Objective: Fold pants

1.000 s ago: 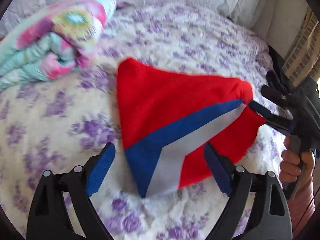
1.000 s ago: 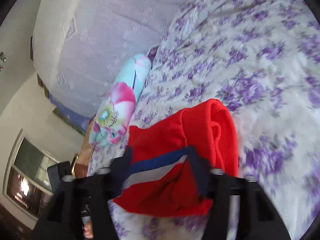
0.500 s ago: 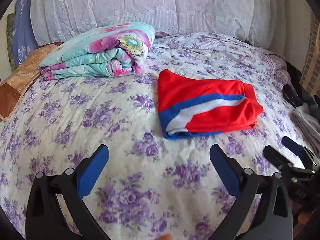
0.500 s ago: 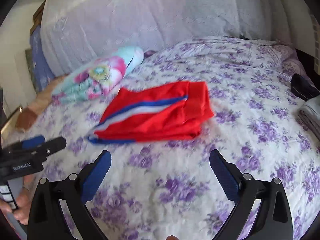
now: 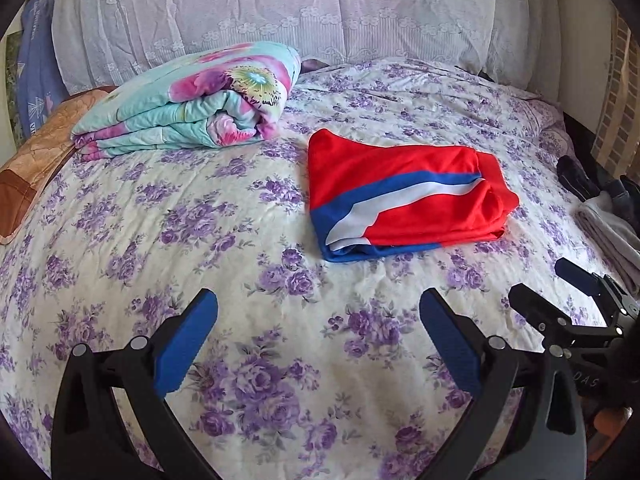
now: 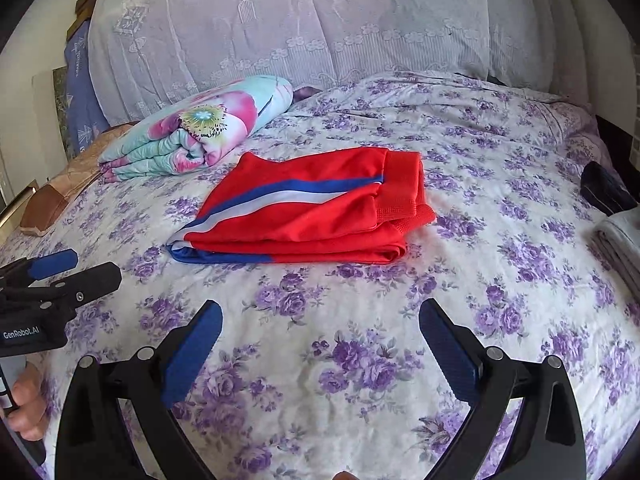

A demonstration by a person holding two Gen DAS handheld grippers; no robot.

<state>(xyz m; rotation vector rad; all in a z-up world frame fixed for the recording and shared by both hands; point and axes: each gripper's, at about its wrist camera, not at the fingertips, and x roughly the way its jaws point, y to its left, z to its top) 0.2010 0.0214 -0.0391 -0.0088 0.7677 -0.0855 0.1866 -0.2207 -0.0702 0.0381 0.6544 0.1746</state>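
Note:
The red pants [image 5: 404, 196] with a blue and white stripe lie folded in a compact stack on the flowered bed [image 5: 224, 280]. They also show in the right wrist view [image 6: 316, 208]. My left gripper [image 5: 318, 316] is open and empty, held back from the pants over the near part of the bed. My right gripper [image 6: 320, 320] is open and empty too, also short of the pants. Each gripper shows in the other's view, the right one [image 5: 560, 292] at the right edge and the left one [image 6: 68, 268] at the left edge.
A folded flowered quilt [image 5: 188, 108] lies at the back left of the bed. A lace-covered headboard [image 5: 280, 12] stands behind. Folded grey and dark clothes [image 5: 612, 216] lie at the right edge. A brown cushion [image 5: 36, 164] sits far left.
A second ago the right gripper was shut on the pants' edge. It let go, and both grippers drew back toward the near side of the bed. The pants now lie flat and folded.

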